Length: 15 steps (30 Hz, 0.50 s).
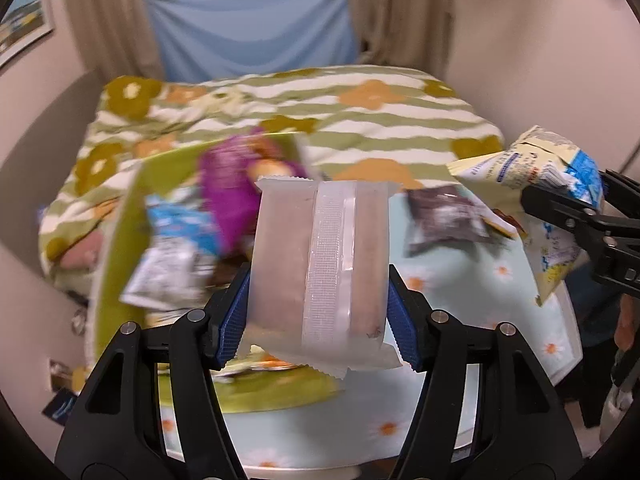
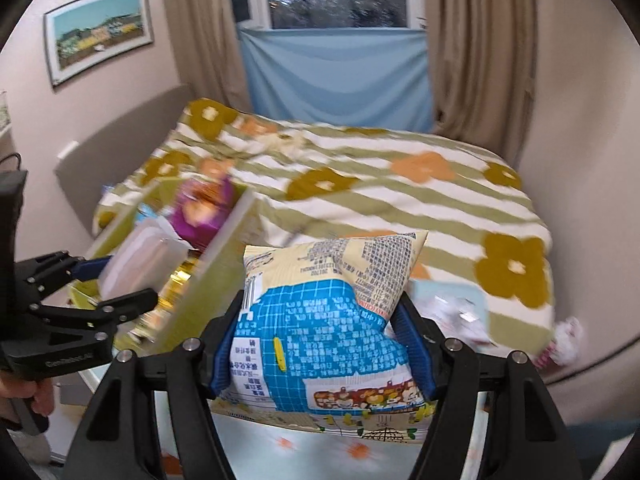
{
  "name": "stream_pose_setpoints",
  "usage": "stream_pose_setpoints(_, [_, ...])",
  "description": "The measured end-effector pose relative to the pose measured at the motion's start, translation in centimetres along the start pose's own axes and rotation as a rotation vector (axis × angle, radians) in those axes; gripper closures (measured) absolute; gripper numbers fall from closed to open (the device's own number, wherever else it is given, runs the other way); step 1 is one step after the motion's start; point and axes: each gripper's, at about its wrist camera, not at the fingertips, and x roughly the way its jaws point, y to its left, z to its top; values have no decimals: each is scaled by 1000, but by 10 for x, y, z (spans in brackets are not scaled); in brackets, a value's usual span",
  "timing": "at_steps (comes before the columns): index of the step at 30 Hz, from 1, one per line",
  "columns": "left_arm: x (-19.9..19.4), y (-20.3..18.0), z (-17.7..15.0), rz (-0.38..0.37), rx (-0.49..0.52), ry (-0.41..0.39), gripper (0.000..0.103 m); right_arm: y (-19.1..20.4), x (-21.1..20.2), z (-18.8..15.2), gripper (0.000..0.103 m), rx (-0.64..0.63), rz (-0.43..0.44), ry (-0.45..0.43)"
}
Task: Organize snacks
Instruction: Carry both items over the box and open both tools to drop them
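Now, with each gripper (image 1: 320, 296) (image 2: 326, 344) pinching a packet, translucent wrapper (image 1: 320, 264) left, yellow-blue bag (image 2: 332, 320) right, carry both level over the green box (image 1: 116, 240) ahead-left before releasing.

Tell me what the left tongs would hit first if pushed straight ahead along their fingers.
Probably the green box of snack packets, or the flowered tablecloth beside it; depth is unclear. The left tongs already grip a translucent packet.

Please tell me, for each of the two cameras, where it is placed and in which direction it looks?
Left wrist: on the left tongs, facing a bed past their frosted packet; right tongs at right edge.
Right wrist: on the right tongs, facing bed and window past their yellow-blue bag; left tongs and a hand at left.
Shared: bed, green box, both packets.
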Motion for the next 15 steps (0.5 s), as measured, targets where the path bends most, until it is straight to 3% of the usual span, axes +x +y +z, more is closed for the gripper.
stream_pose_setpoints(7, [13, 82, -13, 81, -83, 38, 42, 75, 38, 23, 38, -24, 127, 24])
stream_pose_setpoints(15, [47, 113, -27, 95, -77, 100, 42, 117, 76, 25, 38, 11, 146, 78])
